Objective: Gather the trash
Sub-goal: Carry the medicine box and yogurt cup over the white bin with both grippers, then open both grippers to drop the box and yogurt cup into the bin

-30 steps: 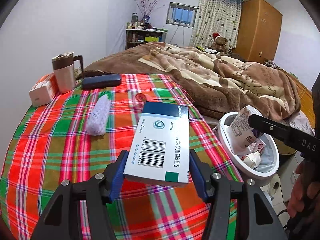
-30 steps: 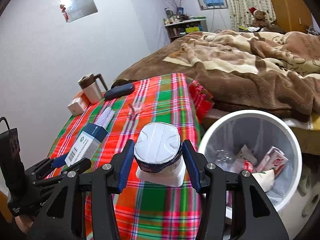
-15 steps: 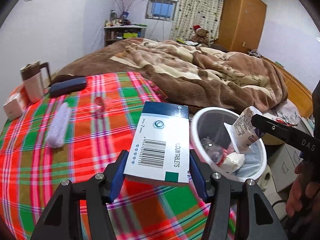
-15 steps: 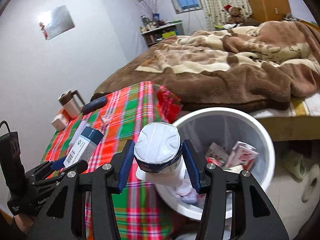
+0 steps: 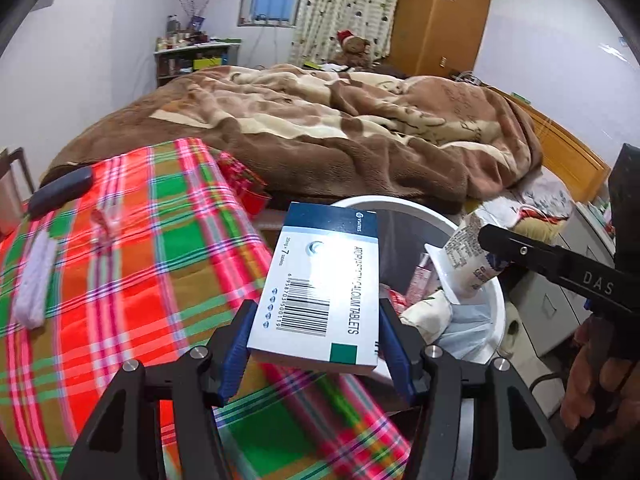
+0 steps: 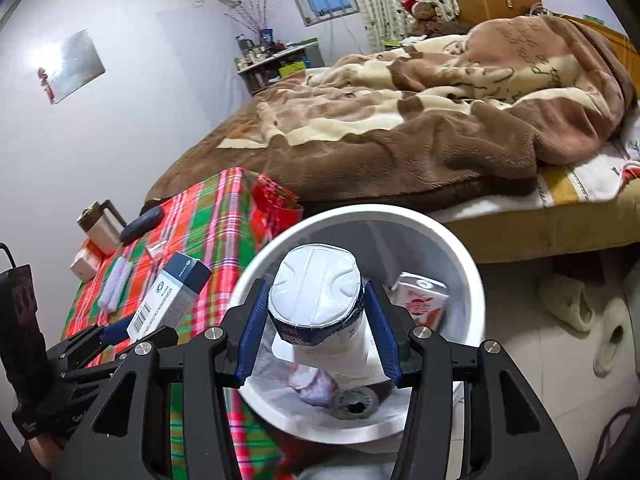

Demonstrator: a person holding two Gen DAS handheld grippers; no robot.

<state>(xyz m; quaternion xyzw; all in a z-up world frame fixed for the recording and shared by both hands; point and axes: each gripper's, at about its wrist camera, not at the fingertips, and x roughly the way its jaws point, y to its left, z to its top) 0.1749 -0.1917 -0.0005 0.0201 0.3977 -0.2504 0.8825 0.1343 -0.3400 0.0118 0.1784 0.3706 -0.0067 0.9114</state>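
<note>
Smooth, faintly glossy cardboard on the tablet box (image 5: 320, 288). Thin plastic yoghurt cup (image 6: 320, 316) with a crinkled, matt white foil lid. Smooth glossy white plastic on the bin (image 6: 472, 280); printed paper carton (image 6: 420, 300) inside. Woven plaid tablecloth (image 5: 132, 264), matt. Plush, fuzzy brown blanket (image 5: 340, 132). Matt black plastic left gripper (image 5: 316, 354) and right gripper (image 6: 316, 336), blue rubbery pads (image 6: 250, 334), bright metal screws. Varnished wooden wardrobe (image 5: 440, 20).
</note>
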